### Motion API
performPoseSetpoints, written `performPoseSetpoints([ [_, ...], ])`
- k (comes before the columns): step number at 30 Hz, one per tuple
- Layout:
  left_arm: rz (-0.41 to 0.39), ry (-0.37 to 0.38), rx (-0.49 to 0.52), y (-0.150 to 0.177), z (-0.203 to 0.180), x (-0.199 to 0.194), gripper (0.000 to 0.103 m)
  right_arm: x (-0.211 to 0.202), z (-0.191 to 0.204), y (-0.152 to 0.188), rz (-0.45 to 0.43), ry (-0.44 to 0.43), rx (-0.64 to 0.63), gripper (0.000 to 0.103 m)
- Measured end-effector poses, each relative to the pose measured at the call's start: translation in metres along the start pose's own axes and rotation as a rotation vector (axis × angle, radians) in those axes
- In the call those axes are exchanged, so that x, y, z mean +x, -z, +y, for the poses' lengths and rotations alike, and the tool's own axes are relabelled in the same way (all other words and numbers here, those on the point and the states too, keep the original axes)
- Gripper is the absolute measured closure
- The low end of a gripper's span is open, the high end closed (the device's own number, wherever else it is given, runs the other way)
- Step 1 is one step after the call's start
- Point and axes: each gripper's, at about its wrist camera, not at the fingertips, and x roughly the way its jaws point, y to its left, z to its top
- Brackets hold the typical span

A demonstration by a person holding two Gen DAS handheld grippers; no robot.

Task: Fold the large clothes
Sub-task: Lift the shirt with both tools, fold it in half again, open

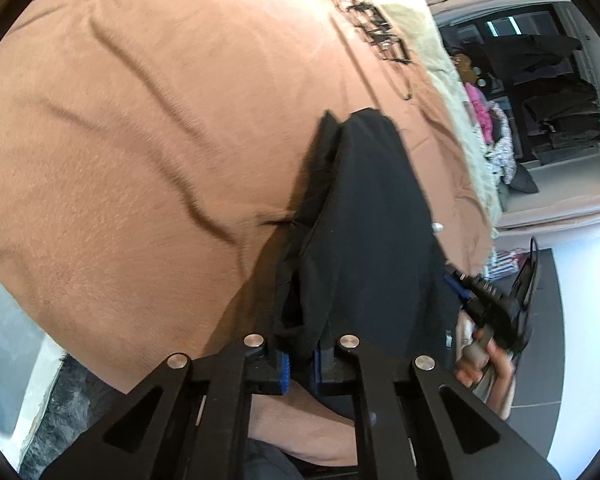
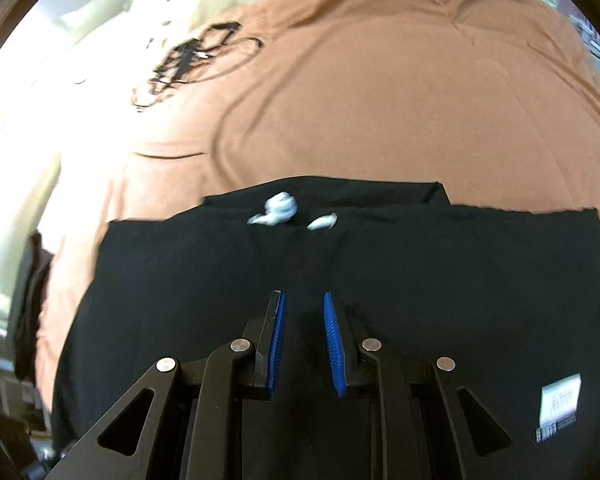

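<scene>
On top of a terracotta-brown bed cover (image 2: 380, 92) lies the black garment (image 2: 340, 264), large, dark, matte, its upper edge folded flat with a second layer showing behind it. White drawstring ends (image 2: 278, 208) sit near that top edge; a white label (image 2: 560, 398) is at the lower right of the cloth.

Left gripper (image 1: 300, 368): points down at a slant, blue pads nearly together, clamped on a bunched edge of the black garment (image 1: 364, 220), which runs up from the jaws as a narrow draped strip over the brown cover (image 1: 140, 140).

Right gripper (image 2: 305, 344): pitched steeply down over the middle of the garment, blue pads (image 2: 278, 344) a narrow gap apart. Whether cloth is pinched between them cannot be told; black fabric fills the gap and everything behind it.

Left wrist view only: a person's hand (image 1: 484, 364) wrapped round the handle of the other gripper at right, a shaggy pale blanket (image 1: 452, 92) along the far edge of the cover, dark shelving with folded clothes (image 1: 556, 92), grey floor (image 1: 540, 360). Right wrist view only: the garment's full width, drawstring and label. Black cables (image 2: 196, 60) lying on the cover show in both.
</scene>
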Motion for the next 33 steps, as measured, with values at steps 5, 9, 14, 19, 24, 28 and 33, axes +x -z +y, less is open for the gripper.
performPoseSetpoints([
  [5,-0.018,0.068,0.070,0.000,-0.026,-0.017,0.095,-0.044,0.005,0.044,-0.024,-0.069,0.003,0.082],
  [9,-0.028,0.126,0.129,0.004,-0.052,-0.028,0.095,-0.063,0.009,0.089,-0.003,-0.112,0.008,0.082],
  [14,-0.032,0.168,0.197,0.009,-0.082,-0.036,0.095,-0.074,0.015,0.140,0.018,-0.156,0.021,0.082],
  [19,-0.026,0.200,0.275,0.022,-0.116,-0.040,0.095,-0.068,0.014,0.172,0.053,-0.178,0.045,0.083],
  [24,-0.008,0.221,0.349,0.039,-0.144,-0.039,0.095,-0.066,0.007,0.202,0.096,-0.195,0.083,0.087],
  [28,0.012,0.220,0.402,0.052,-0.165,-0.033,0.095,-0.058,0.009,0.219,0.123,-0.222,0.082,0.087],
  [33,0.041,0.228,0.472,0.070,-0.192,-0.026,0.095,-0.080,-0.010,0.223,0.089,-0.253,0.114,0.087],
])
